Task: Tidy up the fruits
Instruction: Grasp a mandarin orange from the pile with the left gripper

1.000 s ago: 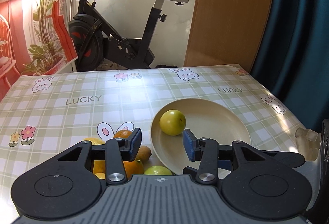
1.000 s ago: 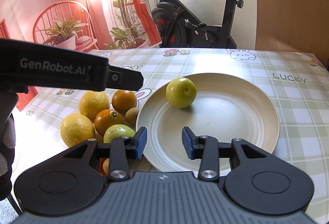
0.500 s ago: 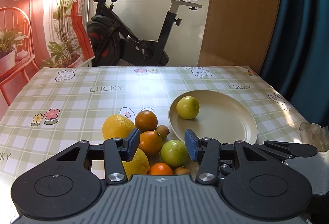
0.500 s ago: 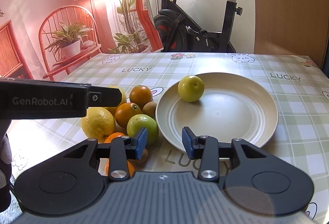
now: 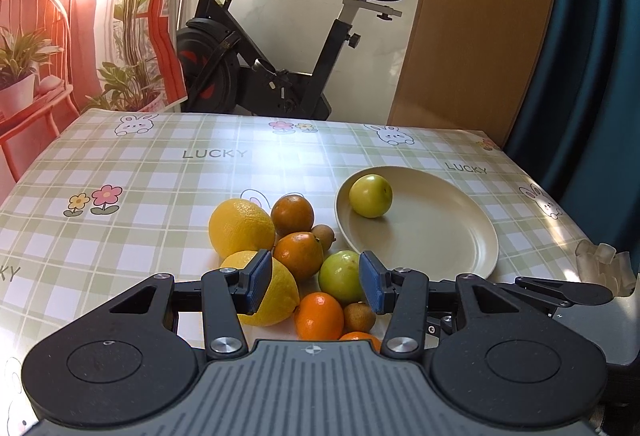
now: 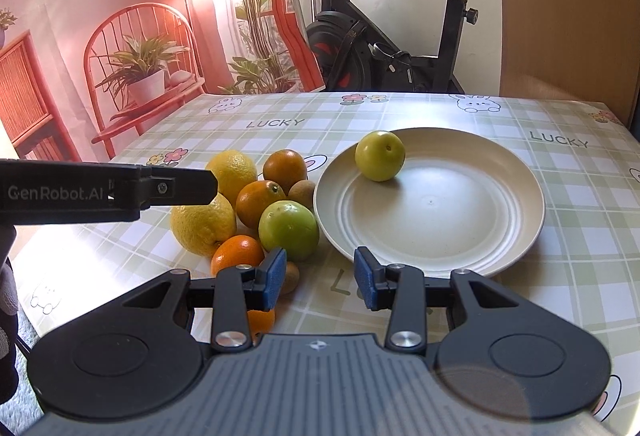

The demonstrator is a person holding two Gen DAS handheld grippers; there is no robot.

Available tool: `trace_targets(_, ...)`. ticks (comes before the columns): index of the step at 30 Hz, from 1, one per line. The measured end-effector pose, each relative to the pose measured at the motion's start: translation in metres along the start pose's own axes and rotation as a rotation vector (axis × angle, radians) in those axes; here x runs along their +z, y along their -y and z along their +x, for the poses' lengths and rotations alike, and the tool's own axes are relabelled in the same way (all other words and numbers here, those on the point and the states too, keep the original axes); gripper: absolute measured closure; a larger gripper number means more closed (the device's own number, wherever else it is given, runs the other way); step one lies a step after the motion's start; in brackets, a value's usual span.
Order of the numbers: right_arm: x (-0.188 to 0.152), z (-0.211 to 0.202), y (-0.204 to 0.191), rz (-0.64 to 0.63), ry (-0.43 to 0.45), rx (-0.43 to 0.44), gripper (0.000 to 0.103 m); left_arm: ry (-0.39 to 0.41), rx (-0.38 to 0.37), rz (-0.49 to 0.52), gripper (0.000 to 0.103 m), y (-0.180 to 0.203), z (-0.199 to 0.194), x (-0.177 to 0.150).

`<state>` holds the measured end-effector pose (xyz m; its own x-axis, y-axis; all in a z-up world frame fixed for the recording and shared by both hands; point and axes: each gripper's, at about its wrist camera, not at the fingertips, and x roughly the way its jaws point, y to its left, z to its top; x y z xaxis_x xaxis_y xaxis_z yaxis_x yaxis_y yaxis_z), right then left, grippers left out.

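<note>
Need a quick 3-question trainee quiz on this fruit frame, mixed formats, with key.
1. True or false: the plate holds two fruits.
2. Which lies nearest the plate's rim in the pile: A) green fruit B) upper lemon C) lower lemon?
3. Fill in: both the left tool and the right tool are open and hold ____.

Key: 1 false, only one yellow-green fruit; 2 A; 3 nothing.
</note>
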<state>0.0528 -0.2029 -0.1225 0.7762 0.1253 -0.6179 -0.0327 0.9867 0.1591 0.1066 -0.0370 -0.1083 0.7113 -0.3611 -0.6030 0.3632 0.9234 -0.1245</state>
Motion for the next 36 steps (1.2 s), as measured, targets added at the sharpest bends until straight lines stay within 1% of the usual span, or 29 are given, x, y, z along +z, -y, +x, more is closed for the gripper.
trace_targets(8, -0.004, 0.004, 0.007, 0.020, -0.023, -0.006, 0.062, -0.044, -0.023, -0.029, 0.052, -0.007, 0.011, -0.008)
trace_targets(17, -0.006, 0.005, -0.008, -0.049, -0.029, 0.024, 0.062, -0.088, -0.037, -0.084, 0.052, -0.019, 0.016, -0.012)
trace_targets(25, -0.008, 0.003, -0.020, -0.105, -0.047, 0.066, 0.062, -0.087, -0.055, -0.078, 0.052, -0.020, 0.012, -0.017)
trace_targets(29, -0.009, 0.003, -0.026, -0.128, -0.046, 0.082, 0.062, -0.082, -0.066, -0.102, 0.052, -0.024, 0.012, -0.018)
trace_targets(32, -0.010, 0.005, -0.028, -0.135, -0.056, 0.094, 0.062, -0.103, -0.062, -0.114, 0.052, -0.025, 0.015, -0.020)
trace_targets(36, -0.013, 0.010, -0.029, -0.139, -0.079, 0.109, 0.062, -0.137, -0.070, -0.088, 0.052, -0.020, 0.021, -0.024)
